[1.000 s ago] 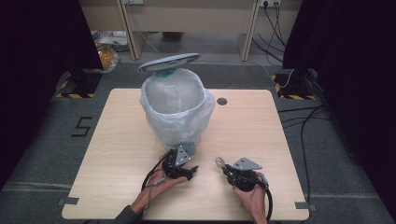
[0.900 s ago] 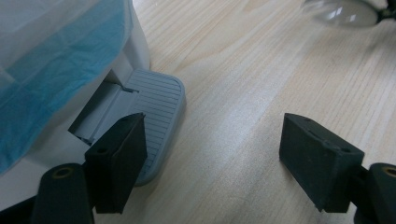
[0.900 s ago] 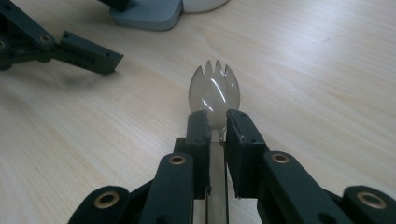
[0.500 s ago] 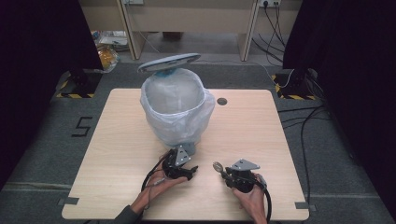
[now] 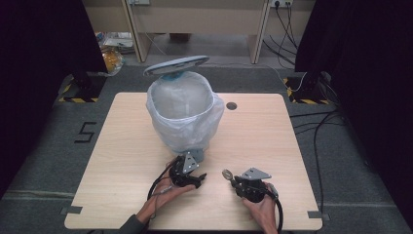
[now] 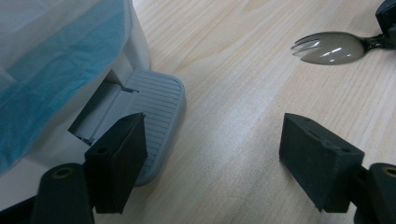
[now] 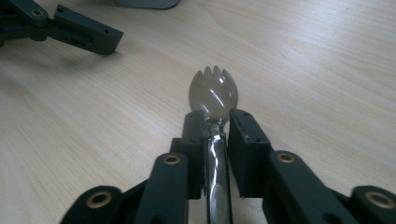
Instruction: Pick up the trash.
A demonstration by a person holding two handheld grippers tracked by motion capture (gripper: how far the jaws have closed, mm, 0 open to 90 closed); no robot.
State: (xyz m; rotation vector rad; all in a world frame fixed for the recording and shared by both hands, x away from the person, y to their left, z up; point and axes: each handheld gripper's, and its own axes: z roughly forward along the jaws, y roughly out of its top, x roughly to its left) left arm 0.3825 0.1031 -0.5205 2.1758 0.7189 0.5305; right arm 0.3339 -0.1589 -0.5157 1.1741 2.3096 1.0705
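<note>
Pale wooden table on a grey carpeted floor, with dark curtains at both sides and cables trailing at the right. Landmark: pedal bin, standing at the middle of the table, lined with a translucent white bag, its grey lid tipped up behind it. Grey ribbed foot pedal projects from the bin's base on the person's side. Left gripper: just in front of the bin's pedal, held in the person's left hand; in the left gripper view its jaws stand wide apart with nothing between them, one black pad right beside the pedal, the other over bare wood. Spork: smoky translucent plastic, lying low over the table in front of the bin and to the right of the left gripper, tines pointing toward that gripper. Right gripper: in front of the bin and to its right, in the person's right hand; its jaws are closed tightly on the spork's neck, the handle running back between them. Small round hole in the tabletop just right of the bin.
</note>
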